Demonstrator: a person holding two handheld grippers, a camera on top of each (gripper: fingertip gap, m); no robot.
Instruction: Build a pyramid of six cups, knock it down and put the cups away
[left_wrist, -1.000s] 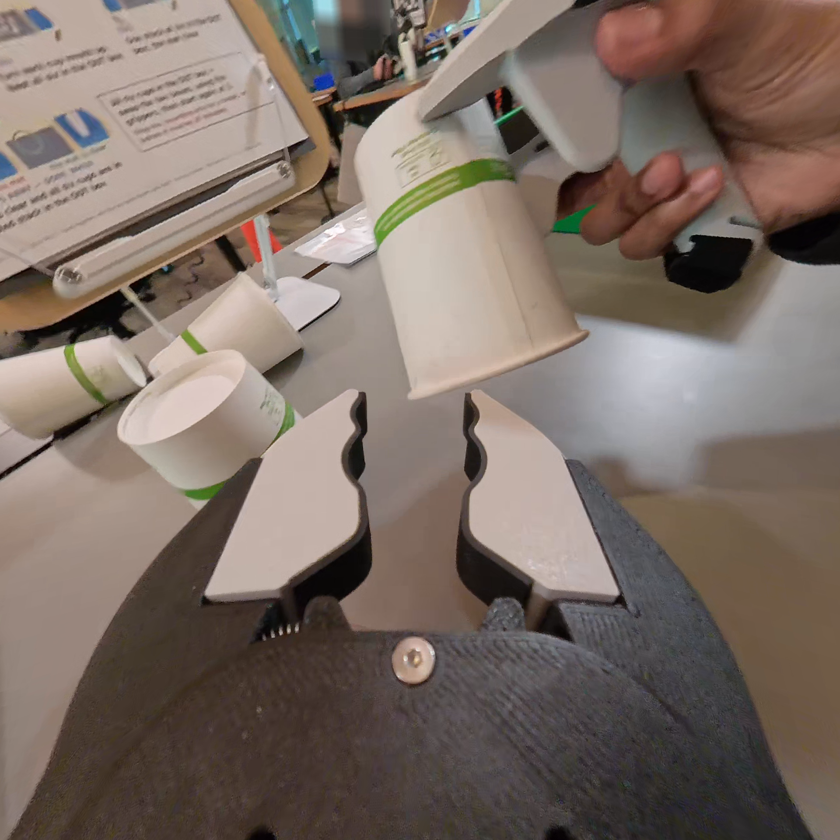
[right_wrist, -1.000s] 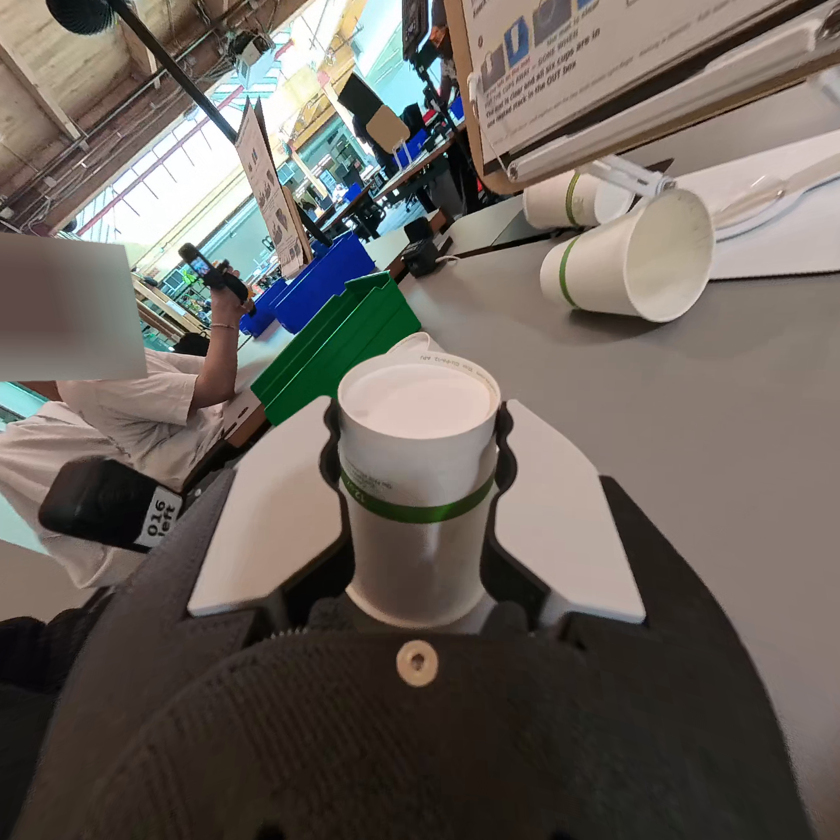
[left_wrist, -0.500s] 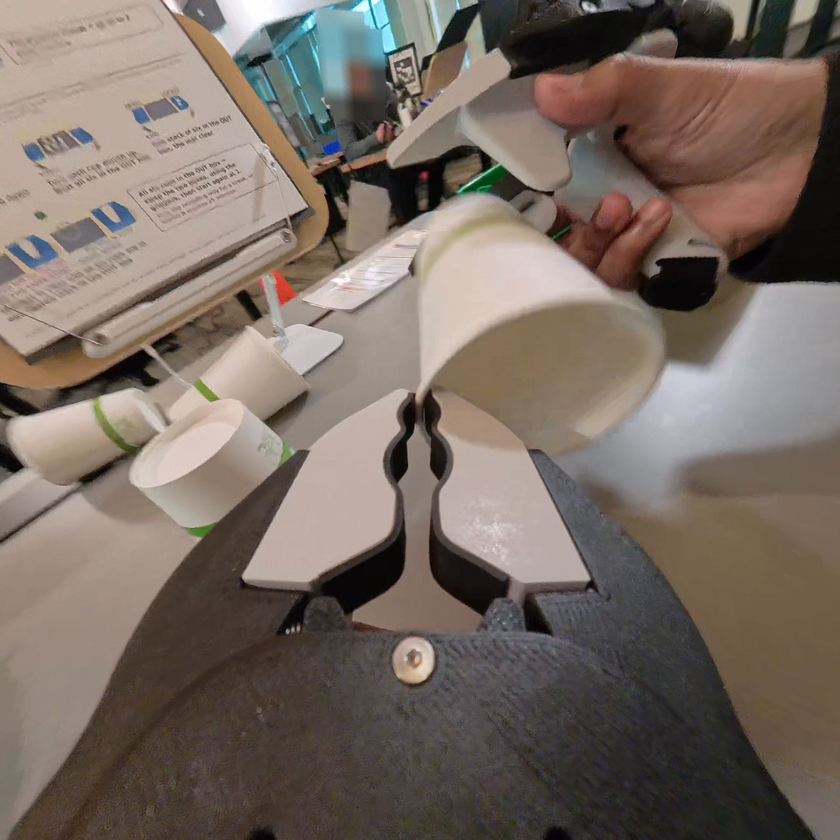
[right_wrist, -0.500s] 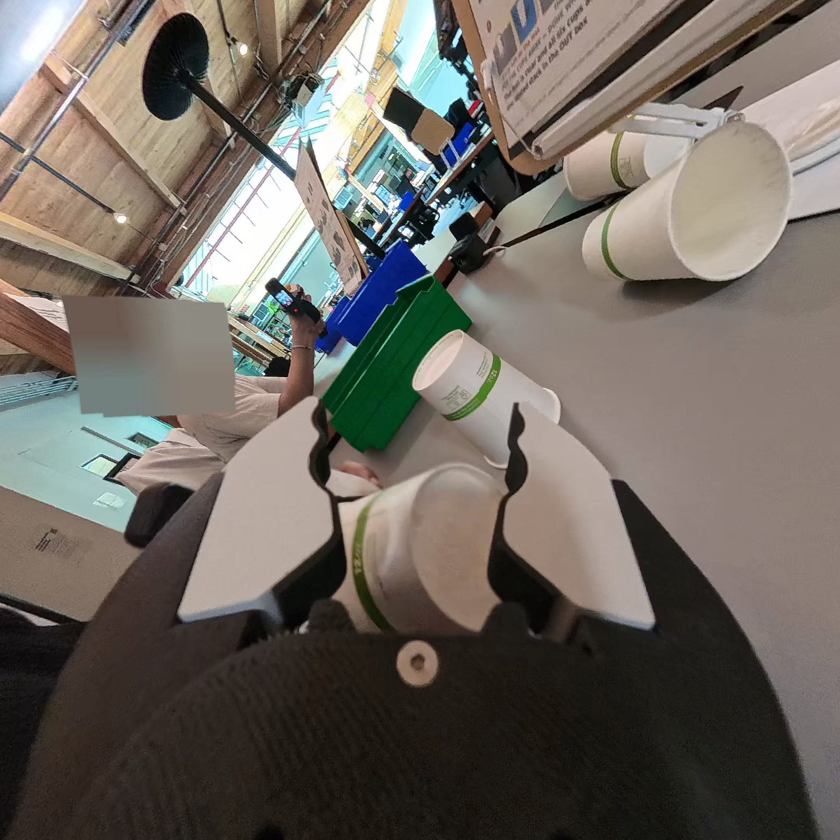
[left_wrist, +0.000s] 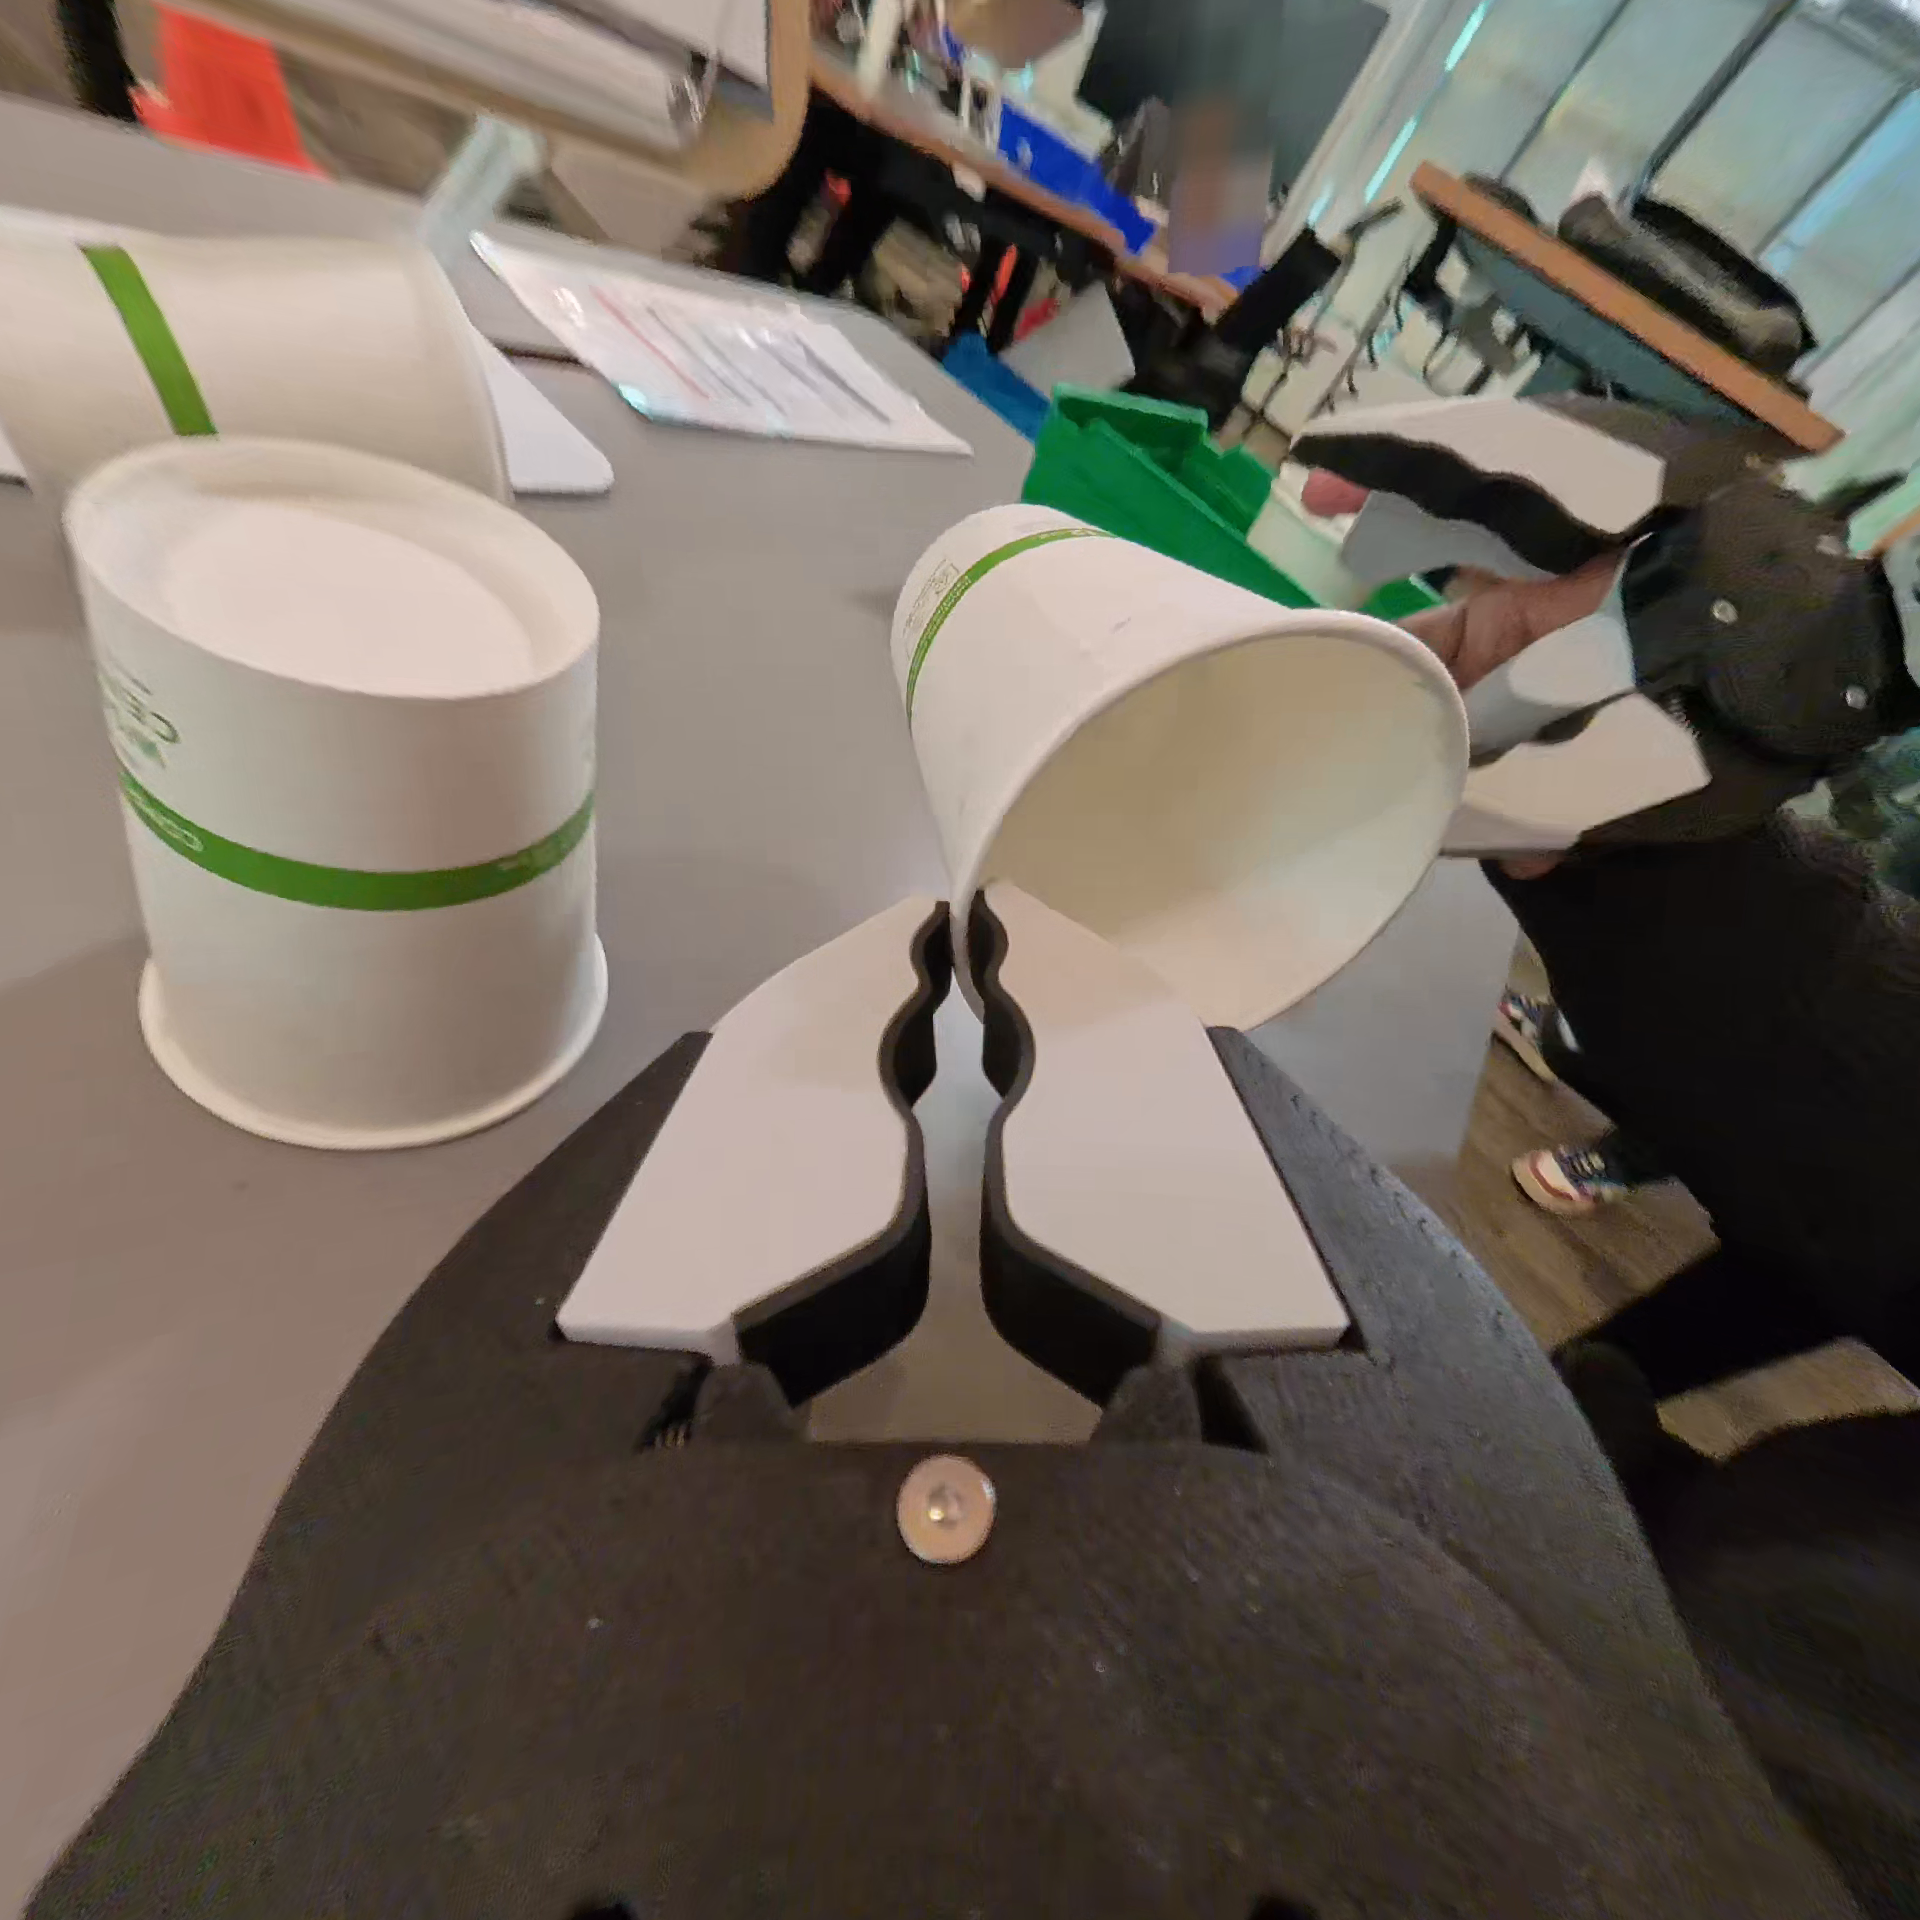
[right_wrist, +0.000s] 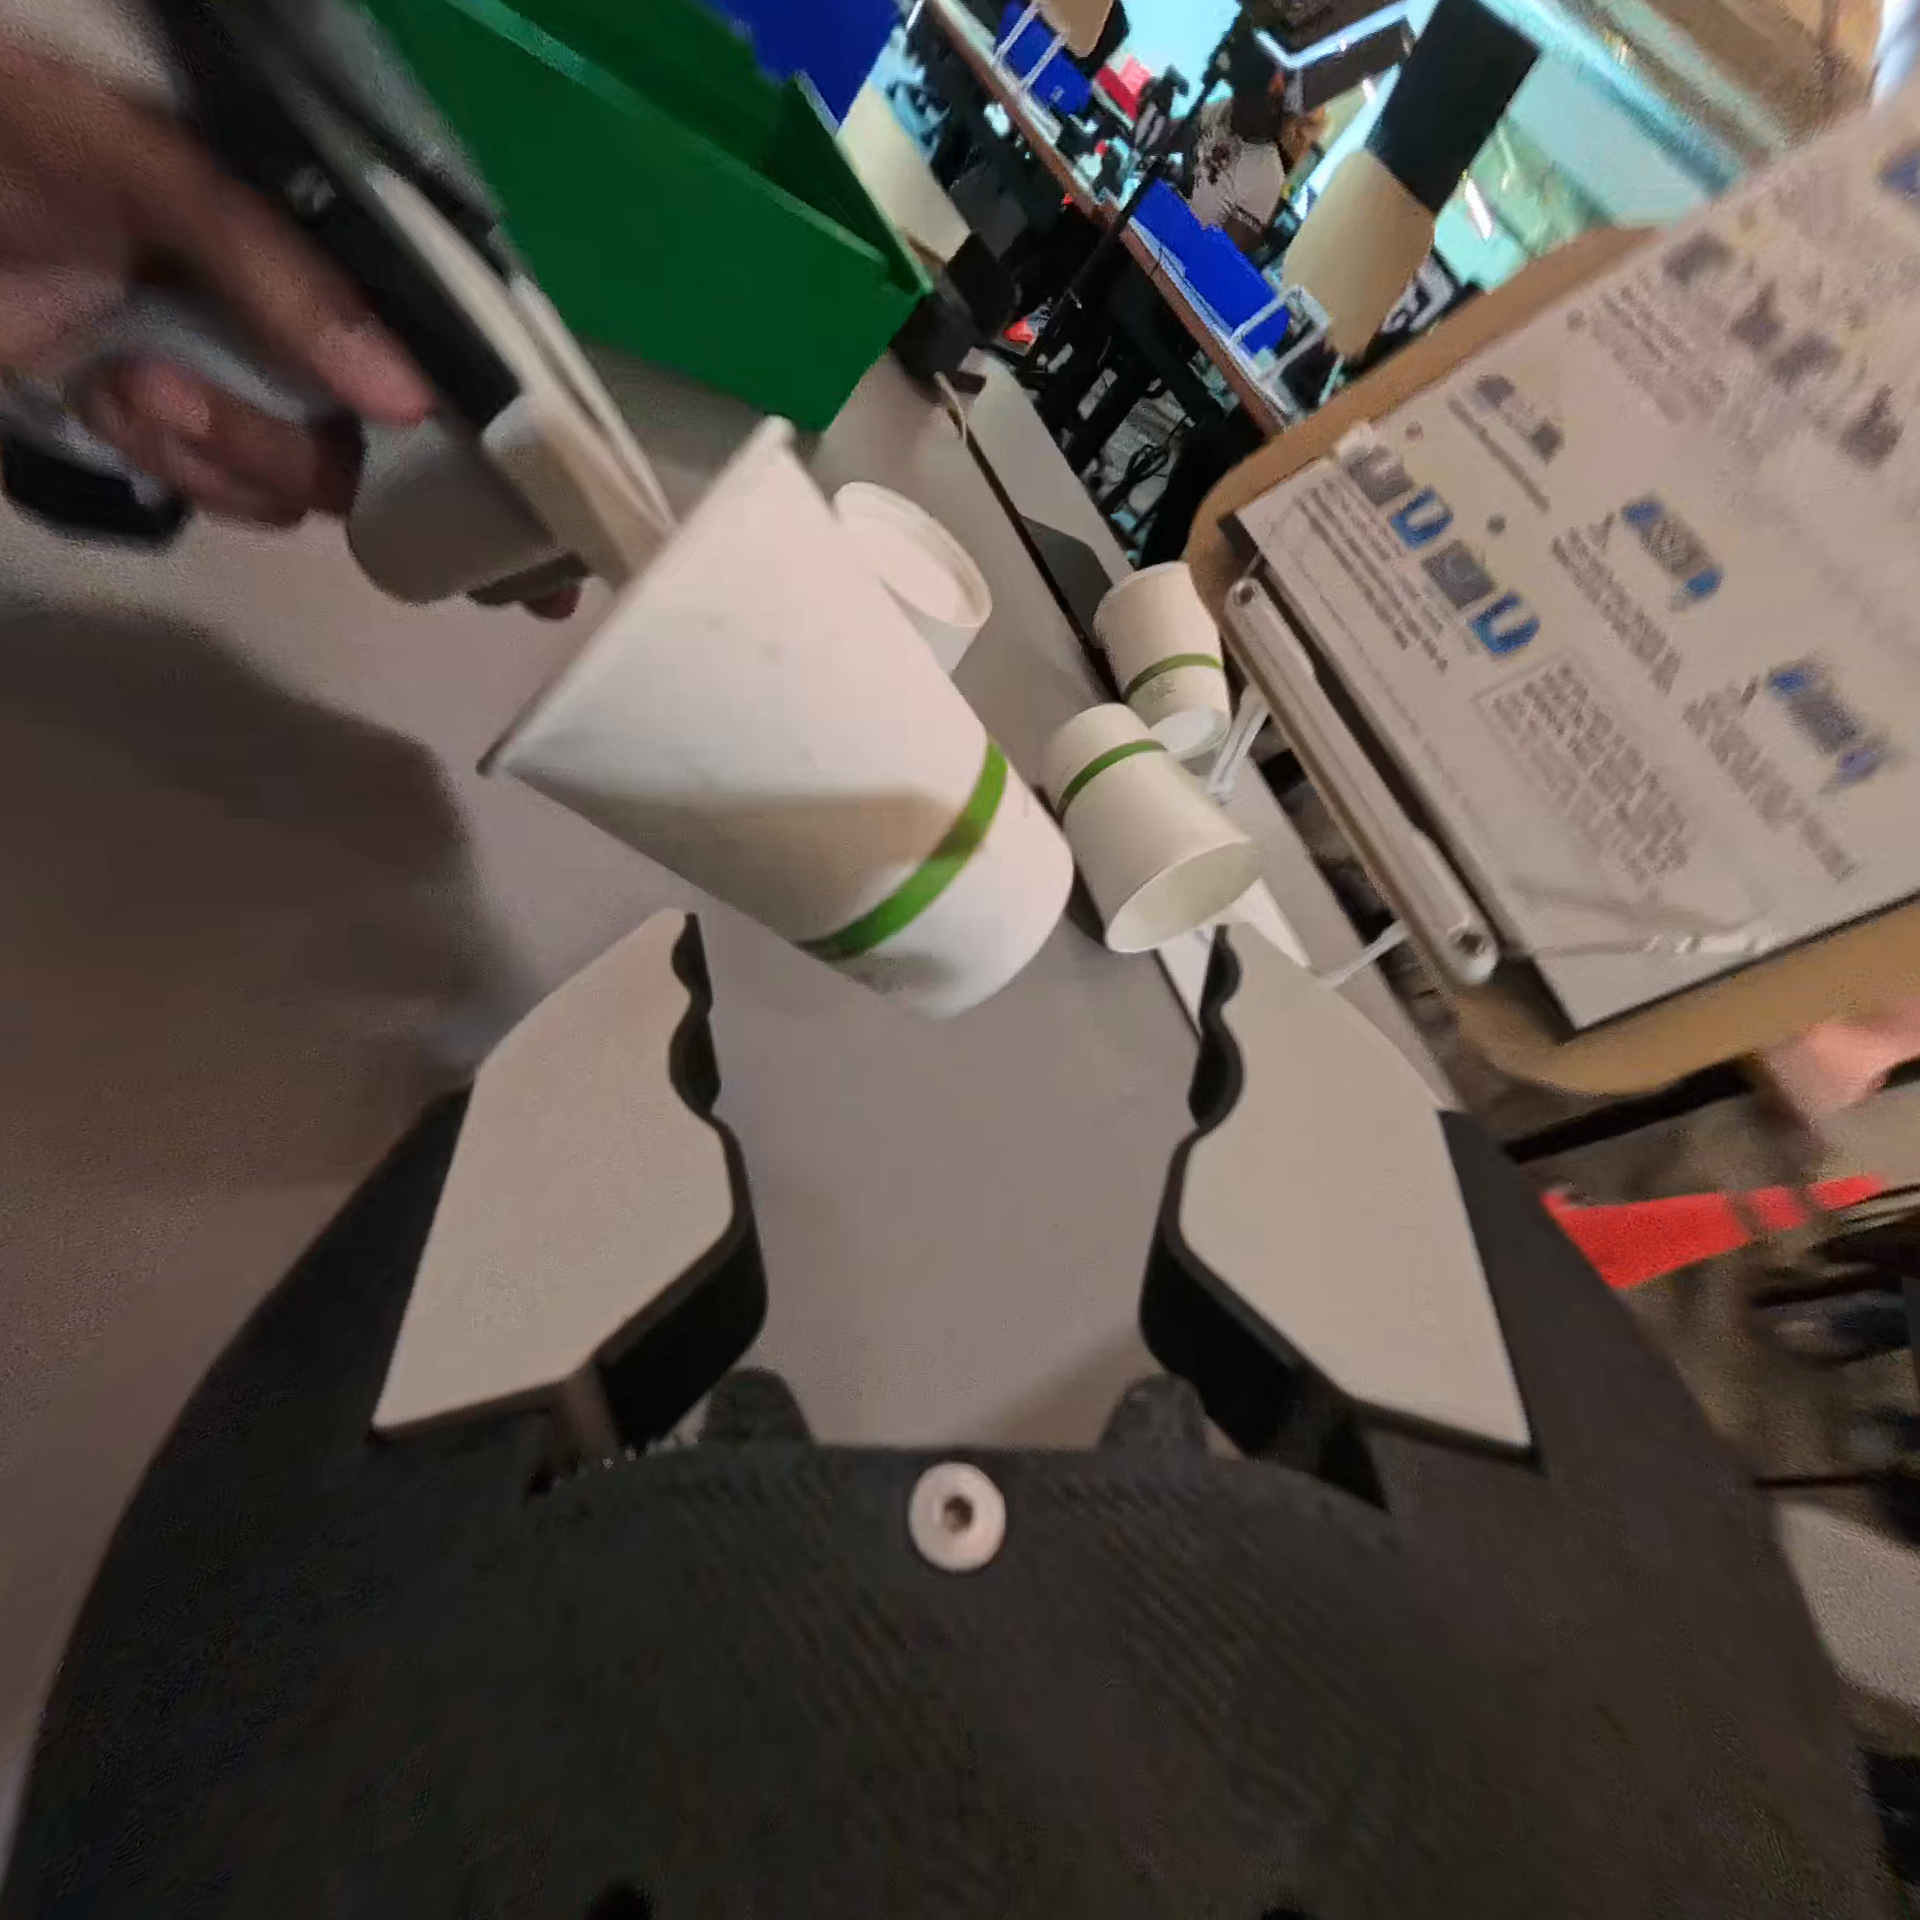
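Observation:
My left gripper is shut on the rim of a white paper cup with a green band. The cup hangs tilted above the grey table, mouth toward the camera. In the right wrist view the same cup points its base at my right gripper, which is open and empty just short of it. The left gripper and the hand holding it show behind the cup. The right gripper shows open beyond the cup in the left wrist view.
An upside-down cup stands left of the left gripper, a lying cup behind it. Two more lying cups sit by a tilted sign board. A green bin stands at the table's far edge.
The right gripper opened, let go of the cup and drew back. The left gripper shut on the cup's rim and now carries it alone, swung toward the green bin side.

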